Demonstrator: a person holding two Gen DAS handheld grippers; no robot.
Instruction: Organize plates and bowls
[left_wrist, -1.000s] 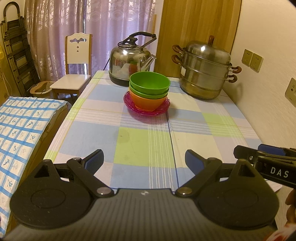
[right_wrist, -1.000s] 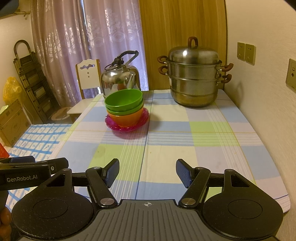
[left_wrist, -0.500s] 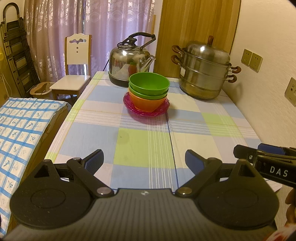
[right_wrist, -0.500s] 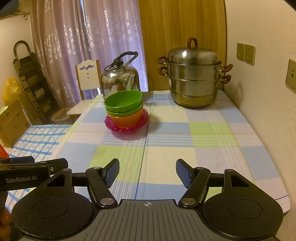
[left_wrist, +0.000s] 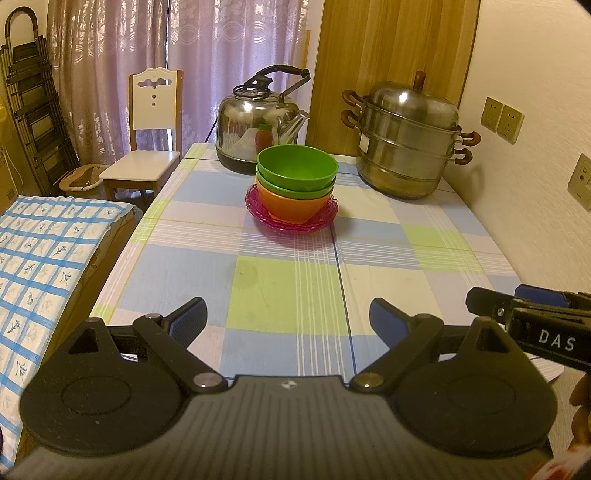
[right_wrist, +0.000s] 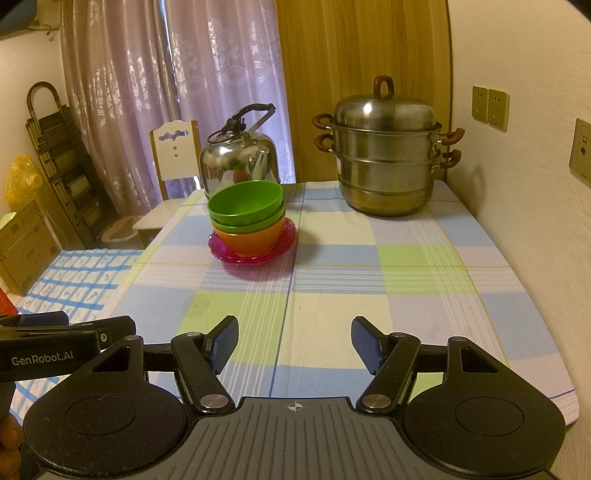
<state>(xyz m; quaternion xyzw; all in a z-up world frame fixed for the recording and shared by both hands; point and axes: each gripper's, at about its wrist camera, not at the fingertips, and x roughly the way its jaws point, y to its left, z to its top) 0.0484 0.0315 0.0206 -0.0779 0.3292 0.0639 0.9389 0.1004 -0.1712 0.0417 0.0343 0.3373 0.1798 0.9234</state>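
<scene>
Two green bowls (left_wrist: 297, 171) (right_wrist: 245, 201) sit nested in an orange bowl (left_wrist: 293, 206) (right_wrist: 253, 236), all stacked on pink plates (left_wrist: 258, 212) (right_wrist: 288, 238) at the far middle of the checked table (left_wrist: 288, 291) (right_wrist: 406, 280). My left gripper (left_wrist: 288, 321) is open and empty above the table's near edge. My right gripper (right_wrist: 293, 341) is open and empty, also near the front edge. Each gripper's side shows in the other's view, the right one (left_wrist: 532, 325) and the left one (right_wrist: 55, 343).
A steel kettle (left_wrist: 258, 122) (right_wrist: 238, 158) stands behind the stack. A steel steamer pot (left_wrist: 406, 140) (right_wrist: 386, 147) stands at the back right by the wall. A white chair (left_wrist: 147, 147) and a blue-checked covered surface (left_wrist: 44, 266) lie to the left.
Both grippers stay open; the views have barely shifted. The stack has not moved.
</scene>
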